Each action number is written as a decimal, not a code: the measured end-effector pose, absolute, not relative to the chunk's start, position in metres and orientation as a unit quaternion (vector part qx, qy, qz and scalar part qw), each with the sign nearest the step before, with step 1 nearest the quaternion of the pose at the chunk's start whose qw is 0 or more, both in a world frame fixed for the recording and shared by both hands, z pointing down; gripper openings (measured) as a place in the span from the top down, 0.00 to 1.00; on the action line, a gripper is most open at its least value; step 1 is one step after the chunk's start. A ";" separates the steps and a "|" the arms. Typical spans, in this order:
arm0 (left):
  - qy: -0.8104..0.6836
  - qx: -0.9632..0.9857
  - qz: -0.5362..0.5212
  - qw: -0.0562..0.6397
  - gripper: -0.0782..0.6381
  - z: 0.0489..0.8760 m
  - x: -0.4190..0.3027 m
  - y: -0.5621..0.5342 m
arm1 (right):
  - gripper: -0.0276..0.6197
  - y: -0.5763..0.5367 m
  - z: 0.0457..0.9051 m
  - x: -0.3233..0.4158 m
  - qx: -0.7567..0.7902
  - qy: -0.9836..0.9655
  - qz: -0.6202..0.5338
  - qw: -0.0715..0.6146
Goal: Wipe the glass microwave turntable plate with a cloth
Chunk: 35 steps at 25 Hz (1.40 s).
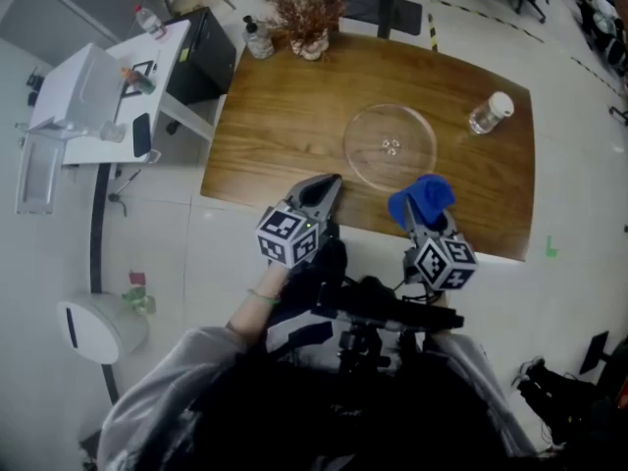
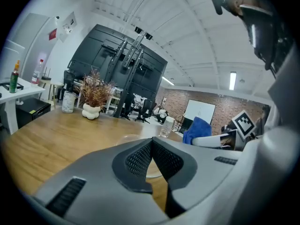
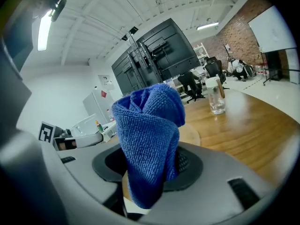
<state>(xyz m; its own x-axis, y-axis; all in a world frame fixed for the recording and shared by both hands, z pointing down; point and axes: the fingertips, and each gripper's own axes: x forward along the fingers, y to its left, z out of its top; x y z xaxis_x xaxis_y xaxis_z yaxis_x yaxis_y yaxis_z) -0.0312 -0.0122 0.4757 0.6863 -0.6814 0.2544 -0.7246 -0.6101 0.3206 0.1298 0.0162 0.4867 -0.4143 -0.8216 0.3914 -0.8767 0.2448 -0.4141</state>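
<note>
The clear glass turntable plate (image 1: pixel 390 146) lies flat on the wooden table (image 1: pixel 285 116), right of its middle. A bunched blue cloth (image 1: pixel 422 199) sticks up from my right gripper (image 1: pixel 416 216), whose jaws are shut on it, just off the plate's near right rim at the table's front edge. In the right gripper view the blue cloth (image 3: pixel 149 135) fills the middle and hides the jaw tips. My left gripper (image 1: pixel 327 188) is shut and empty at the front edge, near-left of the plate. The left gripper view shows the plate (image 2: pixel 133 138) just past the closed jaws.
A capped clear bottle (image 1: pixel 489 113) stands at the table's right. A pot of dried plants (image 1: pixel 306 23) and a pump bottle (image 1: pixel 258 39) stand at the far edge. A white side desk (image 1: pixel 113 86) with clutter is off to the left.
</note>
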 end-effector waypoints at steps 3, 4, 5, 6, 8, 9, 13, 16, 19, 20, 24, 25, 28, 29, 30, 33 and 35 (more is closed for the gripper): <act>-0.373 0.902 0.064 0.209 0.88 0.486 -0.036 -0.048 | 0.67 -0.046 0.491 0.118 0.552 -0.790 0.260 0.063; -0.365 0.904 0.068 0.211 0.88 0.490 -0.037 -0.058 | 0.67 -0.066 0.491 0.113 0.554 -0.791 0.250 0.069; -0.357 0.907 0.074 0.213 0.88 0.494 -0.037 -0.067 | 0.67 -0.084 0.491 0.109 0.555 -0.792 0.242 0.074; -0.348 0.909 0.080 0.214 0.88 0.498 -0.036 -0.075 | 0.67 -0.102 0.492 0.104 0.557 -0.792 0.237 0.078; -0.329 0.914 0.093 0.217 0.88 0.508 -0.033 -0.089 | 0.67 -0.130 0.494 0.096 0.560 -0.791 0.231 0.086; -0.320 0.916 0.100 0.220 0.88 0.514 -0.031 -0.093 | 0.67 -0.142 0.496 0.092 0.561 -0.790 0.227 0.092; -0.291 0.921 0.115 0.234 0.88 0.534 -0.023 -0.103 | 0.67 -0.178 0.508 0.073 0.560 -0.792 0.214 0.116; -0.278 0.920 0.119 0.248 0.88 0.544 -0.015 -0.107 | 0.67 -0.199 0.513 0.060 0.558 -0.793 0.203 0.138; -0.273 0.919 0.122 0.258 0.88 0.553 -0.007 -0.112 | 0.67 -0.218 0.518 0.048 0.551 -0.797 0.185 0.163; -0.275 0.917 0.124 0.259 0.88 0.557 -0.005 -0.114 | 0.67 -0.224 0.521 0.044 0.548 -0.799 0.179 0.172; -0.292 0.909 0.135 0.266 0.88 0.574 -0.002 -0.124 | 0.67 -0.240 0.536 0.031 0.529 -0.808 0.166 0.200; -0.294 0.906 0.140 0.271 0.88 0.578 -0.002 -0.125 | 0.67 -0.243 0.539 0.029 0.526 -0.809 0.163 0.205; -0.293 0.898 0.156 0.288 0.88 0.589 -0.001 -0.122 | 0.67 -0.248 0.547 0.032 0.525 -0.809 0.148 0.218; -0.295 0.896 0.159 0.291 0.88 0.592 -0.001 -0.121 | 0.67 -0.249 0.549 0.034 0.527 -0.808 0.143 0.222; -0.299 0.895 0.161 0.291 0.88 0.593 -0.001 -0.120 | 0.67 -0.250 0.550 0.037 0.528 -0.807 0.139 0.224; -0.306 0.892 0.181 0.279 0.88 0.598 0.001 -0.119 | 0.67 -0.250 0.552 0.051 0.531 -0.806 0.138 0.222; -0.309 0.887 0.209 0.271 0.88 0.604 0.003 -0.118 | 0.67 -0.247 0.553 0.066 0.533 -0.804 0.139 0.224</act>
